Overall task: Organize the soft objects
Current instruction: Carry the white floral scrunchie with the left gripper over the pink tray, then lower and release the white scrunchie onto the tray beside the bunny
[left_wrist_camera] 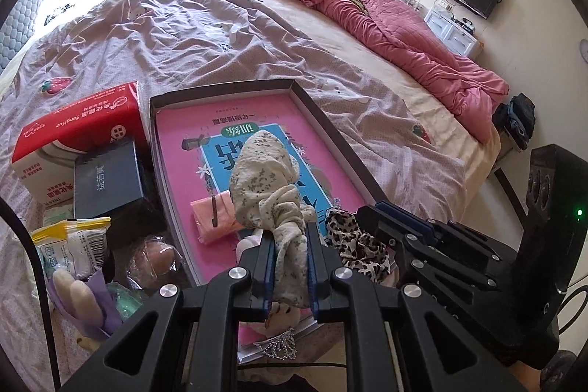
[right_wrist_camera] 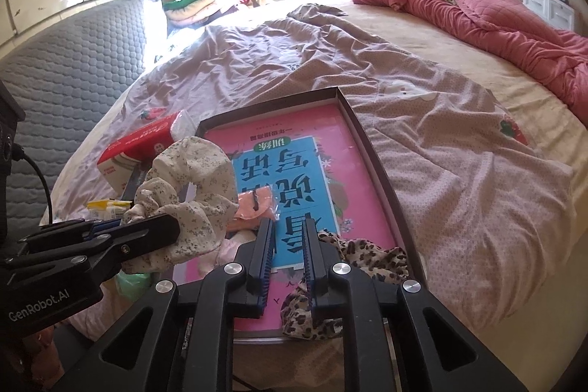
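The left gripper [left_wrist_camera: 290,237] pinches a cream floral scrunchie [left_wrist_camera: 262,171] above the shallow box [right_wrist_camera: 371,149]. The right gripper [right_wrist_camera: 288,237] (jaws slightly parted, holding nothing) hangs over the leopard-print scrunchie [right_wrist_camera: 371,254] at the box's near right corner.

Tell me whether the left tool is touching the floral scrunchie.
Touching. The left wrist view shows the left tool shut on the floral scrunchie, fabric bunched between both pads; the right wrist view shows it hanging from that tool.

book [left_wrist_camera: 257,120] in tray [left_wrist_camera: 330,120], carton [left_wrist_camera: 73,135] left
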Tool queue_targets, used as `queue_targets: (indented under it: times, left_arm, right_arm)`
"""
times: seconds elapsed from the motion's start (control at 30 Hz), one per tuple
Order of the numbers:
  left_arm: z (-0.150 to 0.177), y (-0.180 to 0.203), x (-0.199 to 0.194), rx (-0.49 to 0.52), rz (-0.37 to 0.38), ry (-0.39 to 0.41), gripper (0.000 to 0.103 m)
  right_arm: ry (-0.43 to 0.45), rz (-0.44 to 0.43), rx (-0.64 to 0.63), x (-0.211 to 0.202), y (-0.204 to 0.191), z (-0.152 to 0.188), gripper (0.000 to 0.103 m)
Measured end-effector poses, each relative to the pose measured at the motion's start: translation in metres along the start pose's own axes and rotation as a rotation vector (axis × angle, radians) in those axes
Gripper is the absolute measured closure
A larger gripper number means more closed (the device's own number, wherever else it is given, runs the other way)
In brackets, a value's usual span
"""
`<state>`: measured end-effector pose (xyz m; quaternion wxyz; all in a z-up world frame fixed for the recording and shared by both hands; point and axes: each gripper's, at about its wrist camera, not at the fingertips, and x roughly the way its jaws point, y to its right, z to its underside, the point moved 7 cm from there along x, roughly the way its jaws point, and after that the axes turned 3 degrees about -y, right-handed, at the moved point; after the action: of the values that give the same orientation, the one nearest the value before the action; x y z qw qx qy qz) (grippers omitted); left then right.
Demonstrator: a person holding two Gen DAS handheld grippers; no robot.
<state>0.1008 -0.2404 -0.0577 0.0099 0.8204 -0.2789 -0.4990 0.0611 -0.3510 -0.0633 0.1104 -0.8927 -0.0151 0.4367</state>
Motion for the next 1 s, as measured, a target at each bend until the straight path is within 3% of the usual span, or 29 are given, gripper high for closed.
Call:
queue_targets:
  times: [0.5,1.0]
  left_arm:
    - [0.007,-0.006,0.022,-0.038,0.025,-0.056,0.087]
    - [0.011,-0.018,0.035,-0.061,-0.014,-0.100,0.069]
  right_arm:
    - [-0.038,0.015,-0.010,0.014,0.004,0.008,0.075]
    - [-0.052,0.044,-0.019,0.020,0.006,0.010,0.073]
